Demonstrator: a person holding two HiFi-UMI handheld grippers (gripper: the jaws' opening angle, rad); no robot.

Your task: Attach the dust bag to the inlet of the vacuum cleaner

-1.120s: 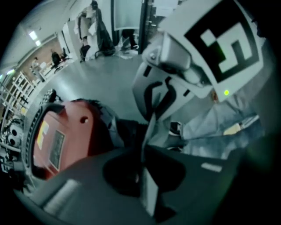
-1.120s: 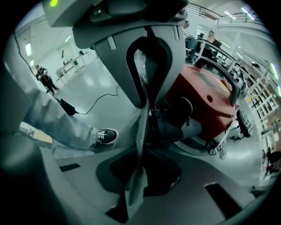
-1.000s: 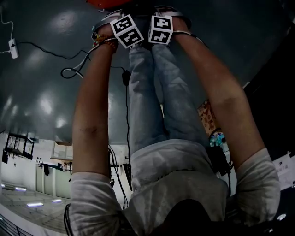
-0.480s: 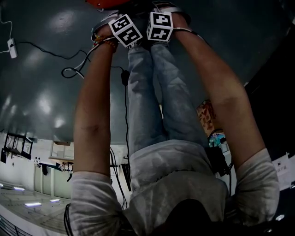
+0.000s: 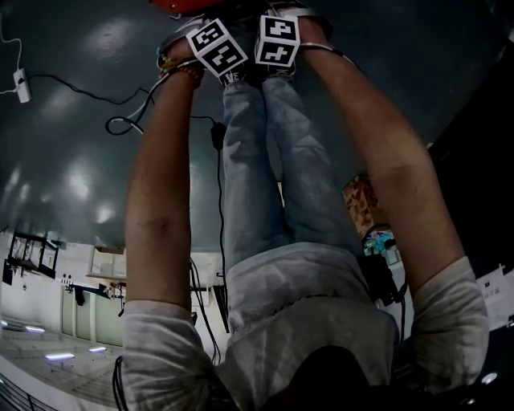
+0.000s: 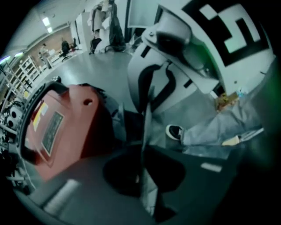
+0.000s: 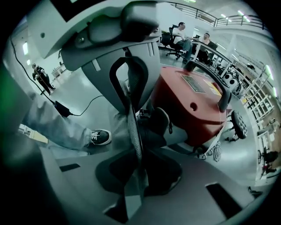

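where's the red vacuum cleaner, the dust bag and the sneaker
red plastic vacuum cleaner (image 7: 184, 118), right gripper view, its side panel
thin grey dust bag (image 7: 134, 132), right gripper view, its edge-on sheet
black-and-white sneaker (image 7: 100, 137), right gripper view, its side

Red vacuum cleaner (image 5: 186, 5) cropped at the head view's top edge, inlet unseen.

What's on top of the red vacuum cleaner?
A black handle arches over the vacuum cleaner, and a rectangular label sits on its red top. Its near end is covered, partly by the dust bag, so the inlet can't be seen.
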